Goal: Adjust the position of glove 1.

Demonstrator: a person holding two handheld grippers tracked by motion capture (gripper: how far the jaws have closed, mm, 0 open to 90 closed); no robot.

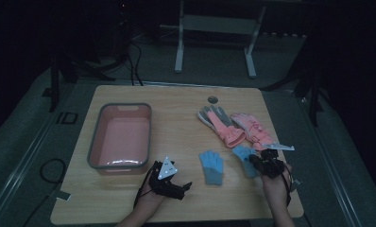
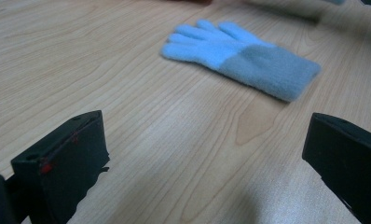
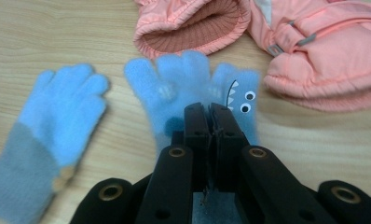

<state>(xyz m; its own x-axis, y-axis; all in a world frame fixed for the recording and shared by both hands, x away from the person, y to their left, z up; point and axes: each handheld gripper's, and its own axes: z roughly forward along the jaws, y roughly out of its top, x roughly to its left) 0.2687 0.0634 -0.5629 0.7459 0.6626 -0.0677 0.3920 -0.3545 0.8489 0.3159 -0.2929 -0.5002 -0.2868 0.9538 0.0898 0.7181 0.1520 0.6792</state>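
A: Where is the right tool?

B: Low at the right of the high view, on the wooden tabletop. Its jaws are pressed together on the blue monster glove. In the right gripper view that glove sits at the centre, just above the jaws, fingers toward the top of the frame, with googly eyes and a toothed mouth on its right side.

A: And the other blue one?

B: The plain blue glove lies flat at the lower middle of the high view, between the two tools and apart from both. In the left gripper view it is in the upper middle of the frame, beyond the jaws, fingers toward the upper left and grey cuff toward the right.

A: The left tool?

B: At the lower centre-left of the high view, jaws spread wide with bare tabletop between them, holding nothing.

A: What else is there?

B: Two pink gloves lie side by side at the upper right of the tabletop, their cuffs just beside the monster glove's fingertips. A pink bin with a grey rim stands at the left, just above the left tool.
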